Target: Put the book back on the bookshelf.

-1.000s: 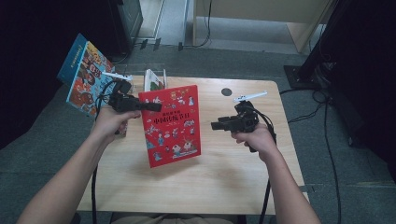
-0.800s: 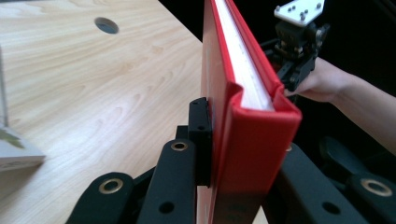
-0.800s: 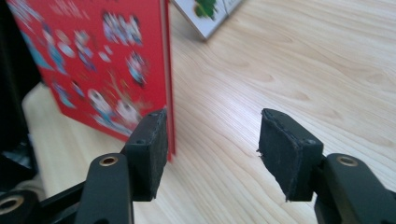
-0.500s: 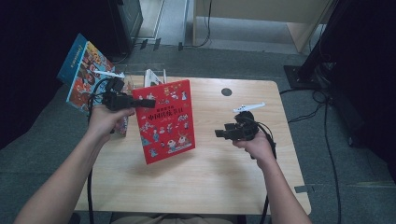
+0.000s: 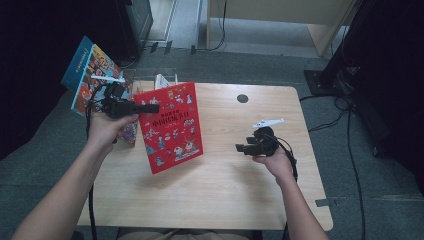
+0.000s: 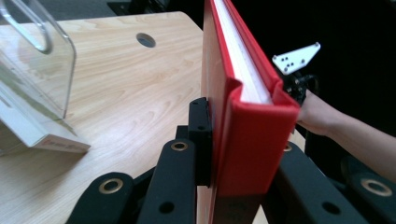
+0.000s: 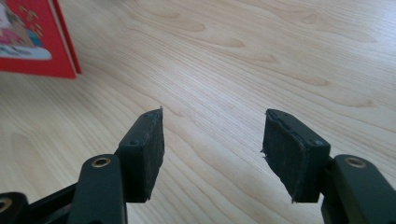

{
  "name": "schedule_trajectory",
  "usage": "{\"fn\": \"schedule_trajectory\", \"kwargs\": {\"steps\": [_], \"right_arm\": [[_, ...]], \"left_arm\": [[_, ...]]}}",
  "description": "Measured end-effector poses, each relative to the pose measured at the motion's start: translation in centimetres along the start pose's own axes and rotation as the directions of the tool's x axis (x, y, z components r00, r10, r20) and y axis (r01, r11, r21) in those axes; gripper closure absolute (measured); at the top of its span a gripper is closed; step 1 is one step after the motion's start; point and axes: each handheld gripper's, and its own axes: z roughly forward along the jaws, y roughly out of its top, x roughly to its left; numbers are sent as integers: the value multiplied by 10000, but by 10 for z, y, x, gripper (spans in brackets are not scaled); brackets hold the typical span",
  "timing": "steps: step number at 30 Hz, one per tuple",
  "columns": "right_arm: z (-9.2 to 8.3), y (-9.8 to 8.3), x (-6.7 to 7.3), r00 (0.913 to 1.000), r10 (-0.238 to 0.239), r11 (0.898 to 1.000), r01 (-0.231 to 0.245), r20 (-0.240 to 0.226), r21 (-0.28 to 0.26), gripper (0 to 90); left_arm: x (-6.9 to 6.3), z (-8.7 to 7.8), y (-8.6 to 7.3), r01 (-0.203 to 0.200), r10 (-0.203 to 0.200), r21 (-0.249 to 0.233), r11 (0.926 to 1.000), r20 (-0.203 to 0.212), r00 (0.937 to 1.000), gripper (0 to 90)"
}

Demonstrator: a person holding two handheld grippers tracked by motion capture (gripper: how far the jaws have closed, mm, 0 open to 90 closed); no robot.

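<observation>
A red picture book [image 5: 170, 127] is held upright over the table's left half. My left gripper [image 5: 142, 108] is shut on its top left edge. In the left gripper view the red book [image 6: 247, 93] stands edge-on between the black jaws of my left gripper [image 6: 243, 140], which clamp its cover. My right gripper [image 5: 241, 148] hovers low over the right side of the table and points left. In the right gripper view my right gripper [image 7: 212, 149] is open with only wood grain between the pads [image 7: 149, 149]. Its jaws have just been opening. The red book's corner [image 7: 32, 42] shows at the upper left.
A clear acrylic book stand [image 6: 37, 60] sits at the table's back left, with a blue picture book [image 5: 87, 75] leaning there. The wooden table [image 5: 225, 190] has a round cable hole [image 5: 242, 98] near its back edge. Cables and dark furniture surround it on the floor.
The left hand has carried the red book to the left, toward the stand. The right gripper has sunk toward the table and drifted right.
</observation>
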Motion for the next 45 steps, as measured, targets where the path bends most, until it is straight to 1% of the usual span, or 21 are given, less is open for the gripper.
{"fn": "schedule_trajectory", "kwargs": {"steps": [1, 2, 4, 6, 8, 10, 13, 15, 16, 18, 21, 23, 26, 30, 32, 38, 40, 41, 42, 43, 45], "right_arm": [[0, -1, -1, 9999, -40, 10000, 39, 165, 16, 387], [1, -2, -2, 9998, -95, 9999, 96, 200, -34, 386], [3, -4, -4, 9989, -155, 9999, 158, 433, -65, 383], [4, -6, -5, 9981, -188, 9998, 187, 587, 10, 365], [7, -8, -6, 9958, -397, 9991, 383, 823, 191, 365], [9, -10, -7, 9939, -533, 9986, 528, 969, 78, 368], [11, -13, -7, 9917, -542, 9985, 546, 1168, -7, 377], [13, -15, -8, 9885, -725, 9973, 734, 1326, -17, 384], [14, -17, -7, 9883, -676, 9976, 691, 1370, -60, 391], [16, -18, -8, 9867, -752, 9970, 774, 1439, -97, 391], [18, -21, -9, 9843, -622, 9975, 667, 1649, -220, 393], [20, -23, -9, 9836, -482, 9984, 527, 1737, -214, 398], [24, -26, -9, 9823, -417, 9989, 450, 1829, -137, 402], [30, -28, -7, 9779, -573, 9983, 572, 2012, 65, 402], [32, -28, -8, 9762, -632, 9980, 613, 2076, 158, 403], [37, -30, -9, 9759, -466, 9987, 410, 2132, 311, 405], [39, -30, -10, 9746, -563, 9979, 483, 2167, 420, 405], [40, -31, -10, 9740, -549, 9980, 468, 2196, 422, 410], [40, -31, -9, 9731, -624, 9977, 552, 2219, 385, 412], [41, -30, -9, 9728, -587, 9980, 520, 2239, 359, 415], [41, -31, -8, 9725, -534, 9985, 486, 2268, 266, 415]], "left_arm": [[0, -1, 0, 42, -42, -51, 10000, -66, 10000, 807], [0, -2, 0, 28, -29, -75, 10000, -136, 9999, 807], [0, -5, -1, -21, 19, -125, 9999, -232, 9997, 807], [0, -7, -1, 31, -36, -207, 9998, -250, 9997, 807], [1, -9, -1, 83, -89, -228, 9997, -283, 9996, 807], [1, -11, -1, 75, -86, -292, 9995, -363, 9993, 806], [2, -14, -2, 65, -80, -319, 9995, -459, 9989, 807], [2, -15, -2, 77, -95, -343, 9994, -528, 9986, 807], [2, -16, -3, 78, -97, -353, 9993, -556, 9984, 807], [2, -18, -3, 58, -83, -387, 9992, -638, 9979, 807], [3, -22, -4, 26, -59, -454, 9990, -724, 9974, 807], [3, -24, -5, 38, -82, -542, 9985, -820, 9966, 807], [4, -27, -6, 43, -97, -580, 9983, -940, 9955, 807], [4, -32, -7, 106, -178, -686, 9976, -1057, 9942, 807], [4, -34, -7, 69, -148, -728, 9973, -1083, 9940, 807], [6, -41, -9, 142, -238, -796, 9967, -1210, 9924, 807], [6, -44, -10, 206, -315, -846, 9962, -1297, 9911, 807], [7, -45, -10, 139, -257, -850, 9963, -1391, 9899, 807], [7, -46, -11, 178, -313, -925, 9956, -1465, 9887, 807], [7, -48, -12, 164, -307, -949, 9954, -1514, 9880, 806], [9, -50, -13, 233, -388, -1018, 9945, -1529, 9875, 807]]}}
